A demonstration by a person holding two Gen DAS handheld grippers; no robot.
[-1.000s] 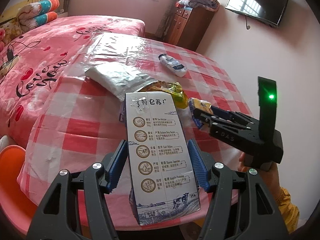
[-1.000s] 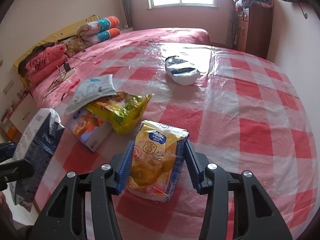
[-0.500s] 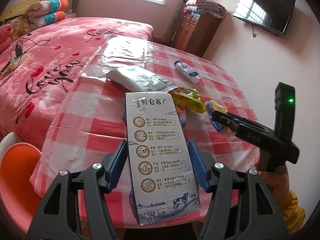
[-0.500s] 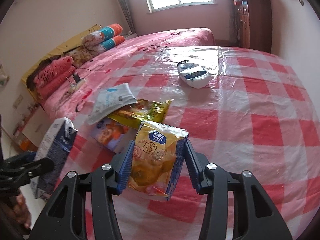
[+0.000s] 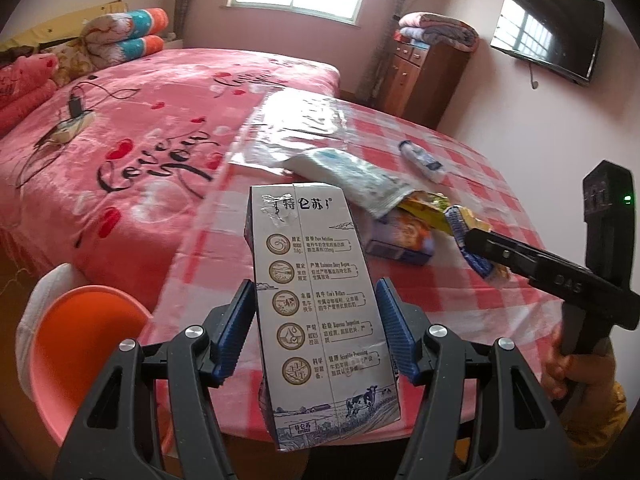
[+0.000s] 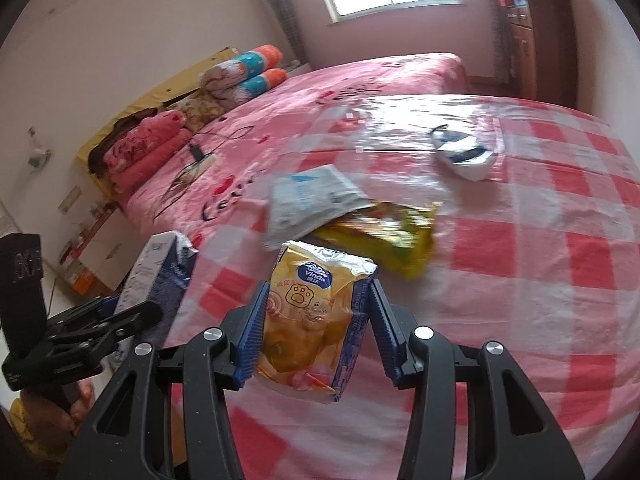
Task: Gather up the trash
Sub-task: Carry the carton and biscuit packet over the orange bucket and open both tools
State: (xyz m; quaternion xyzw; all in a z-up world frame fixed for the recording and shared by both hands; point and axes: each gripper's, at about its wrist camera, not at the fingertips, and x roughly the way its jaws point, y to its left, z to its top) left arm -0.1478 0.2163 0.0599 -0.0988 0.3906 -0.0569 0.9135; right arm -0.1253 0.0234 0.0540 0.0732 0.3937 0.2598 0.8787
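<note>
My left gripper point(image 5: 316, 330) is shut on a tall white milk carton point(image 5: 316, 280) with blue print, held upright over the table's near edge. My right gripper point(image 6: 316, 320) is shut on a yellow tissue pack point(image 6: 316, 312) above the checked cloth; it also shows at the right of the left wrist view as the right gripper point(image 5: 476, 252). The carton point(image 6: 156, 272) and left gripper point(image 6: 120, 316) appear at the left of the right wrist view. On the table lie a white wrapper point(image 5: 348, 172), a yellow-green snack bag point(image 6: 384, 232), a small printed box point(image 5: 400, 240) and a white-blue packet point(image 6: 464, 156).
The round table point(image 5: 460, 300) has a red-and-white checked cloth under clear plastic. An orange plastic chair point(image 5: 76, 340) stands at its left. A pink bed point(image 5: 140, 120) lies behind, with a wooden cabinet point(image 5: 420, 76) and wall television point(image 5: 548, 36) farther back. A hand point(image 5: 568, 368) holds the right gripper.
Both grippers have drawn back from the table with their loads, so the table's trash looks farther off. The right gripper has also risen a little.
</note>
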